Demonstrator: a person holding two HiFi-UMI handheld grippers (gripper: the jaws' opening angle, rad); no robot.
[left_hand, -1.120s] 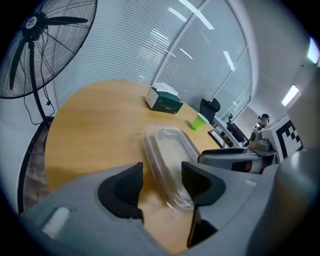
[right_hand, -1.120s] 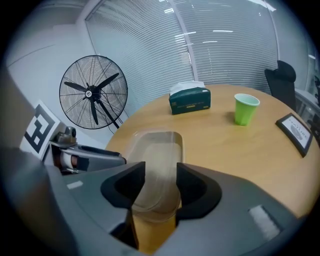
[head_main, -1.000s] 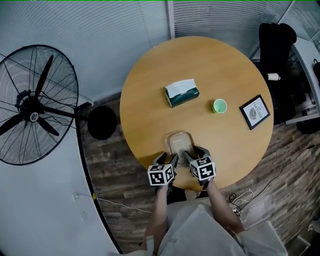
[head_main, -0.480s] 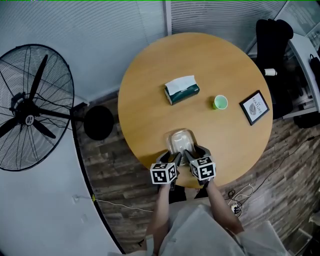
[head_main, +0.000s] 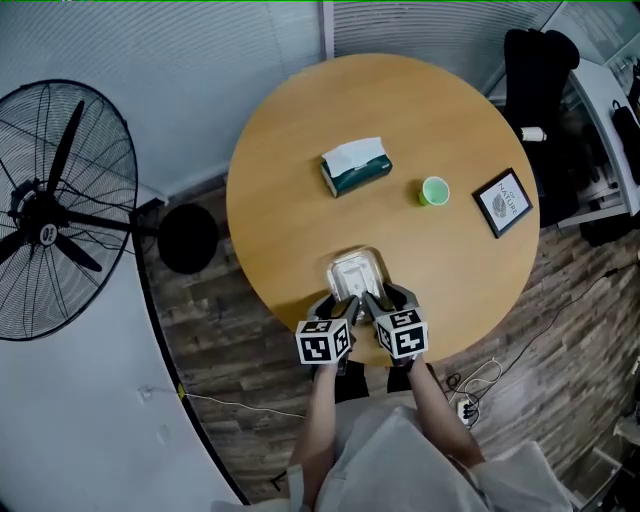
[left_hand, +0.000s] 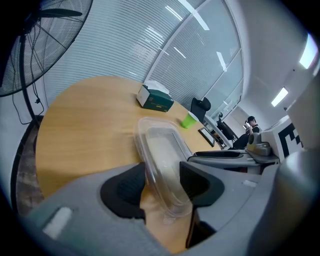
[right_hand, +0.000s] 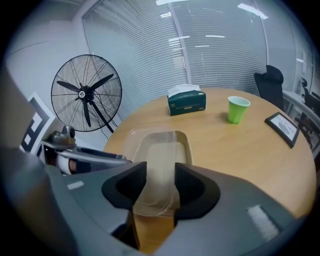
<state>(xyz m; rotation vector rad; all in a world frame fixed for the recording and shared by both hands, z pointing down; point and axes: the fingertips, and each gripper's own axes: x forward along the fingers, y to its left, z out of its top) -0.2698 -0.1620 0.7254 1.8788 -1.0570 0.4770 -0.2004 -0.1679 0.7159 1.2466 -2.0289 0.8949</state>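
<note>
A clear plastic container (head_main: 354, 272) is at the near edge of the round wooden table (head_main: 300, 130). Its near end is between both pairs of jaws. My left gripper (head_main: 345, 305) is shut on the container's near left rim (left_hand: 160, 150), which runs tilted between the pads of the left gripper (left_hand: 161, 192). My right gripper (head_main: 372, 303) is shut on the near right end of the container (right_hand: 159, 150), and the clear wall touches both pads of the right gripper (right_hand: 155, 192). The two grippers sit side by side, almost touching.
A green tissue box (head_main: 355, 166) stands mid-table, with a green cup (head_main: 434, 191) and a framed sign (head_main: 502, 200) to its right. A large floor fan (head_main: 50, 220) stands left of the table and a black chair (head_main: 535, 70) at the far right. People sit at distant desks (left_hand: 250, 125).
Both grippers keep their hold on the container. The left gripper view has swung right, so the fan slides out at the left and the container looks larger and more tilted.
</note>
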